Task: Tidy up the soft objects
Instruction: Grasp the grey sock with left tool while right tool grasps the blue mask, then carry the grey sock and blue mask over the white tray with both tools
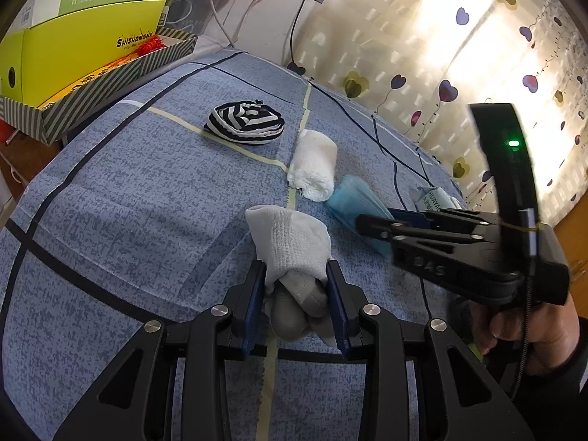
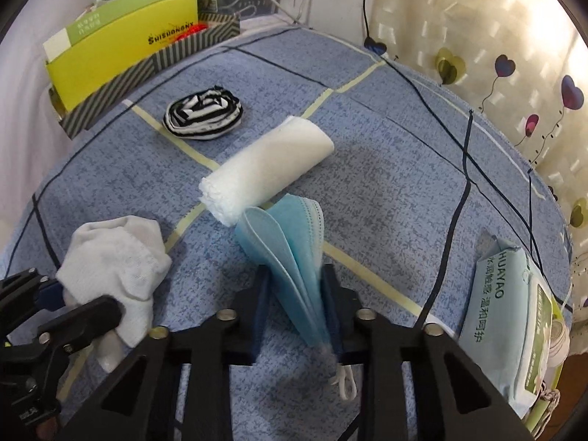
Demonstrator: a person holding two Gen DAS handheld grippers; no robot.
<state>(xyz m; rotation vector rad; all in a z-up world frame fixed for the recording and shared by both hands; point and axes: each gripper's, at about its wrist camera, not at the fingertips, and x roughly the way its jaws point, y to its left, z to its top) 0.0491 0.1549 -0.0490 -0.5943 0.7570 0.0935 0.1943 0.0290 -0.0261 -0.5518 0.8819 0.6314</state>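
Observation:
My left gripper (image 1: 296,268) is shut on a bunched white and grey sock (image 1: 290,242) that rests on the blue checked bedsheet (image 1: 128,202). In the right wrist view the same sock (image 2: 114,257) sits at the lower left in the left gripper (image 2: 70,294). My right gripper (image 2: 296,286) is shut on a folded stack of light blue face masks (image 2: 290,242), which fans out above the pads; a white ear loop hangs below. In the left wrist view the right gripper (image 1: 371,220) lies over the masks (image 1: 349,198). A rolled white towel (image 2: 264,169) lies just beyond, and a black-and-white striped cloth (image 2: 204,117) farther back.
A pale blue wipes pack (image 2: 511,316) lies at the sheet's right edge. A striped cardboard tray (image 2: 110,88) holding yellow-green boxes (image 2: 121,47) stands at the back left. A heart-patterned curtain (image 1: 441,55) hangs along the right side. Cables (image 1: 217,11) hang behind the bed.

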